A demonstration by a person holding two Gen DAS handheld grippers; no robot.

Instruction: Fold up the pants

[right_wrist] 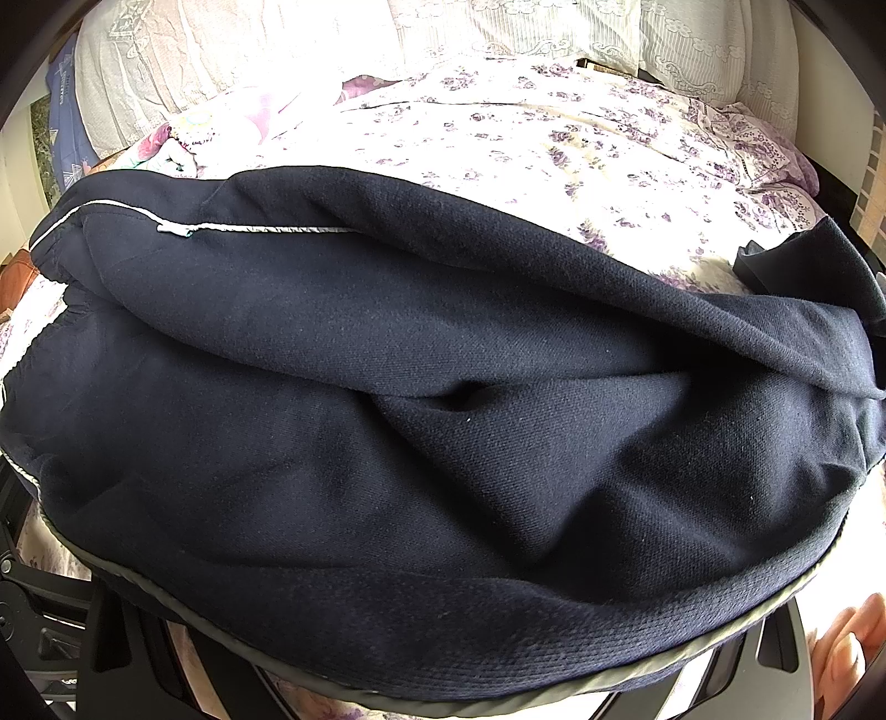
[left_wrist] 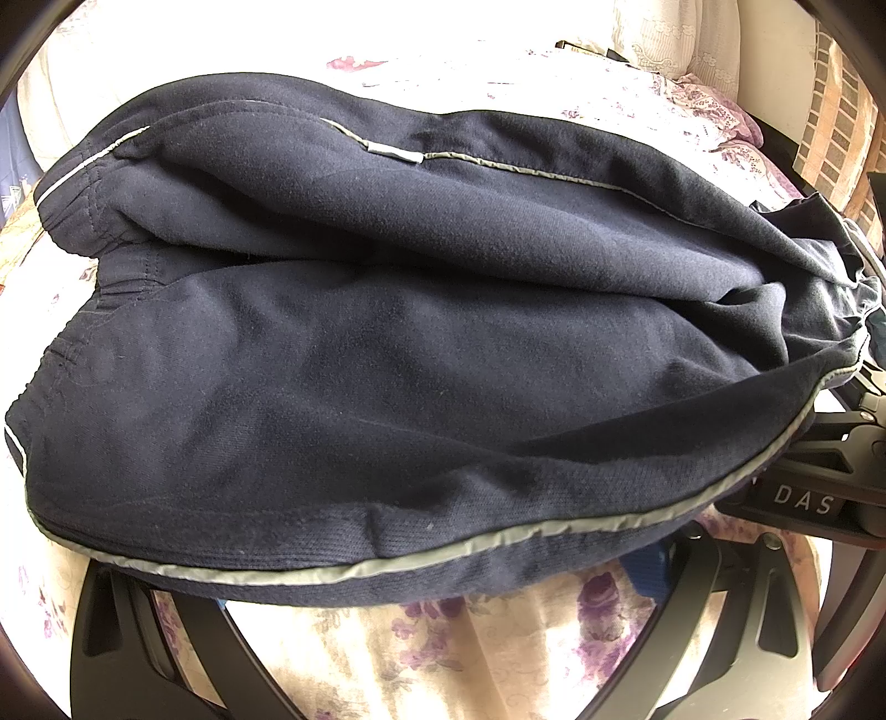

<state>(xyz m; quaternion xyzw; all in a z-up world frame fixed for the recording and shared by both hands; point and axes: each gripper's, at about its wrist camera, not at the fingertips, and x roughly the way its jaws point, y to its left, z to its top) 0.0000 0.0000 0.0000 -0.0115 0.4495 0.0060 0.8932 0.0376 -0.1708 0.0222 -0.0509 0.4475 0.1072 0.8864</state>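
Navy pants (left_wrist: 387,332) are lying folded lengthwise on the bed (left_wrist: 498,637), filling most of both views. In left wrist view the waistband (left_wrist: 72,221) is sitting at 9 o'clock, leg ends bunching toward 3 o'clock. A grey stripe (left_wrist: 387,554) is running along the near edge, 6 to 4 o'clock; a 2nd stripe w/ a small tab is showing at 12 o'clock.

Left gripper (left_wrist: 415,598): the near hem is draping over its fingers (left_wrist: 116,626), which are showing dark at 7 and 5 o'clock w/ the tips hidden under cloth. The arms are standing well apart, but whether they're pinching the hem, can't tell. The other gripper's body, marked "DAS", is poking in at 3–4 o'clock, against the pants' edge.

Right gripper (right_wrist: 443,703): same story in right wrist view, w/ cloth covering the fingers (right_wrist: 775,653) at 6 o'clock, so grip can't be told. A bare hand (right_wrist: 847,642) is showing at 4–5 o'clock.

The floral sheet is spreading from 12 to 2 o'clock; pale pillows (right_wrist: 554,27) are lying at 12 o'clock.
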